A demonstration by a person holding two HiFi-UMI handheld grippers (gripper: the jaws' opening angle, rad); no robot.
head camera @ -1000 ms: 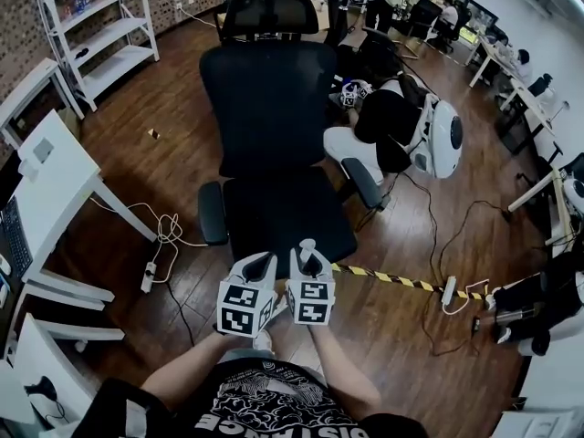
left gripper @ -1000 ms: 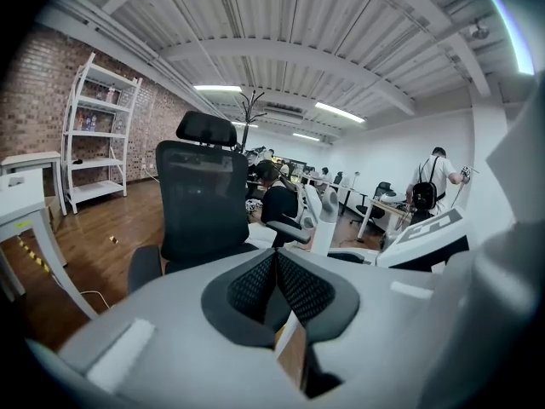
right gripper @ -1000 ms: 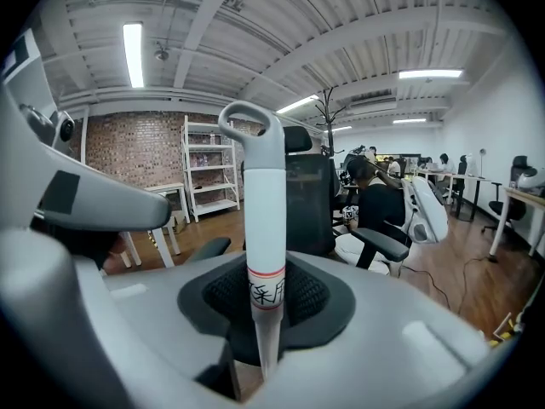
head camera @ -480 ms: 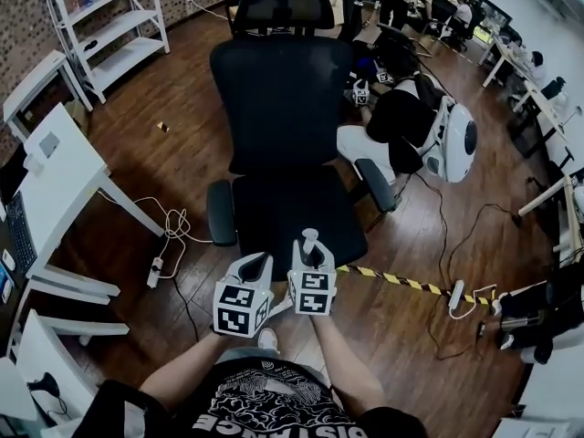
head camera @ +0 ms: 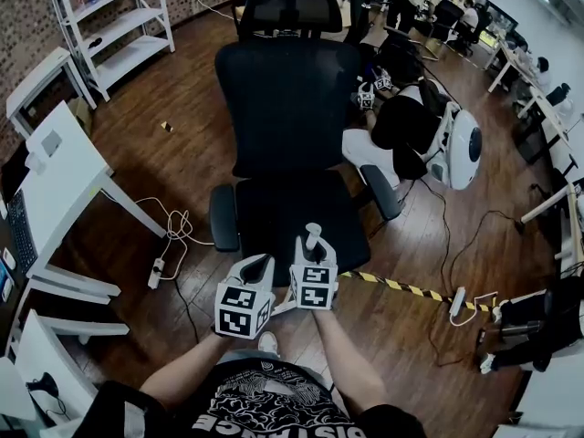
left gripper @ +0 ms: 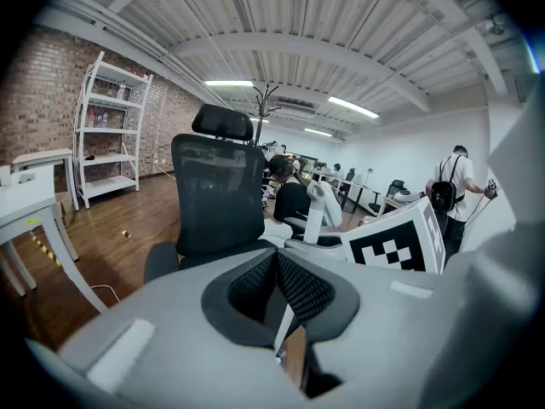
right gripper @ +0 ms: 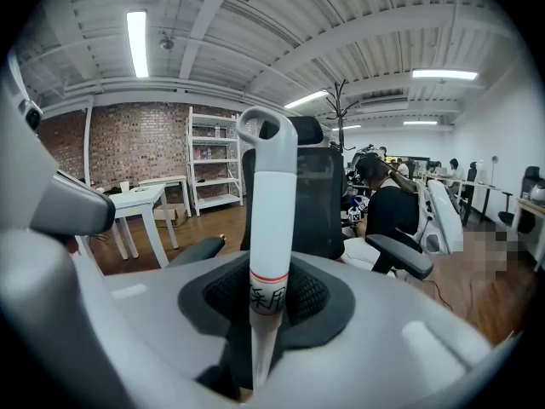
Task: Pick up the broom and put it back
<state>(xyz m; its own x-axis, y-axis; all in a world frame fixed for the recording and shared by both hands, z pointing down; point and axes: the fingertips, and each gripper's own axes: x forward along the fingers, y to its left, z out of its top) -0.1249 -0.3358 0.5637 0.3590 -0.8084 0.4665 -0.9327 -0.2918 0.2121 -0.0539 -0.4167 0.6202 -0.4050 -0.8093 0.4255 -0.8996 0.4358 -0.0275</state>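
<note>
The broom shows only as a white handle (right gripper: pixel 272 203) with a loop at its top, standing upright between the pads of my right gripper (right gripper: pixel 271 292), which is shut on it. In the head view the handle's tip (head camera: pixel 313 235) pokes up above the right gripper (head camera: pixel 311 261), just in front of the chair seat. My left gripper (head camera: pixel 258 267) sits close beside it on the left, with its mesh pads (left gripper: pixel 294 284) pressed together and nothing between them. Through the gap below those pads a thin white strip shows. The broom's head is hidden.
A black office chair (head camera: pixel 283 108) stands directly ahead. A person in black (head camera: pixel 392 121) crouches by a white machine (head camera: pixel 461 144) at the right. A white desk (head camera: pixel 55 181) and shelves (head camera: pixel 119 16) are at the left. Cables, a power strip (head camera: pixel 157 272) and striped tape (head camera: pixel 401 286) lie on the wood floor.
Both grippers have edged forward toward the chair seat, the right one carrying the handle with it. The grip on the handle is the same.
</note>
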